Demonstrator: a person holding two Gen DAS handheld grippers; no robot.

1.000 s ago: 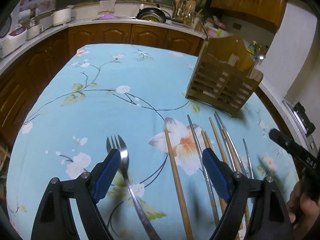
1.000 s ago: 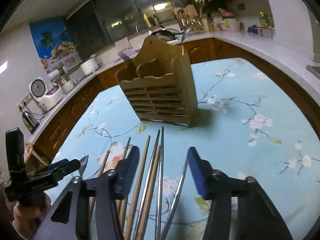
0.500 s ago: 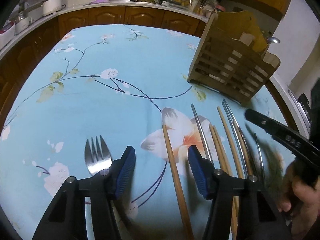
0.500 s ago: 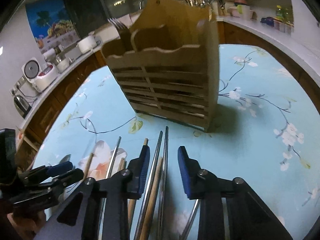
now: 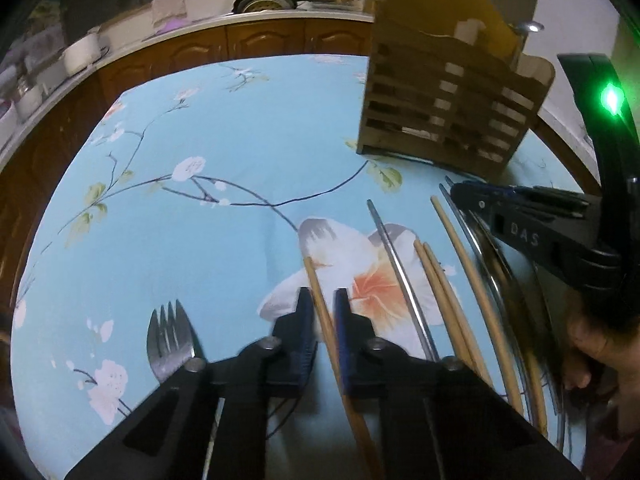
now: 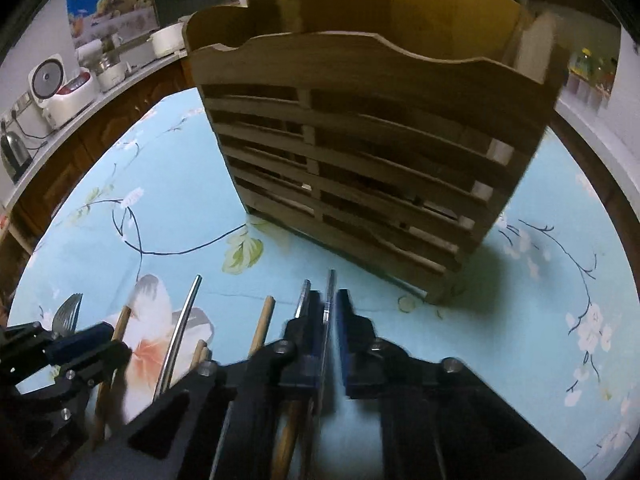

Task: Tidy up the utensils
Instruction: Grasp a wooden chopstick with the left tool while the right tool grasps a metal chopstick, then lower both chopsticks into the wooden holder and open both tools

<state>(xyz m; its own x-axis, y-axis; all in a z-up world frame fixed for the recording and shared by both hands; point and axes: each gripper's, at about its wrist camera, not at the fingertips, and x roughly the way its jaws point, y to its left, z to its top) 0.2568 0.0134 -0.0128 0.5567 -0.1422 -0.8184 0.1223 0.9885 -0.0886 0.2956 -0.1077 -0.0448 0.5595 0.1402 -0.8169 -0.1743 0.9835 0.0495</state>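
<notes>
- Both claws were gaping a second ago; now the left gripper (image 5: 320, 312) is closing on a wooden chopstick (image 5: 316, 280), the pads about touching it.
- The right gripper (image 6: 329, 312) has pinched shut on a metal chopstick (image 6: 330, 284).
- Both sticks still lie on the floral tablecloth (image 5: 224, 240), right in front of the wooden utensil holder (image 6: 360, 168), so lifting looks next.

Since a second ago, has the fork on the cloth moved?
No. The fork lies at the same spot among the cloth's white blossoms; only the left tongs shifted right, onto the wooden chopstick.
</notes>
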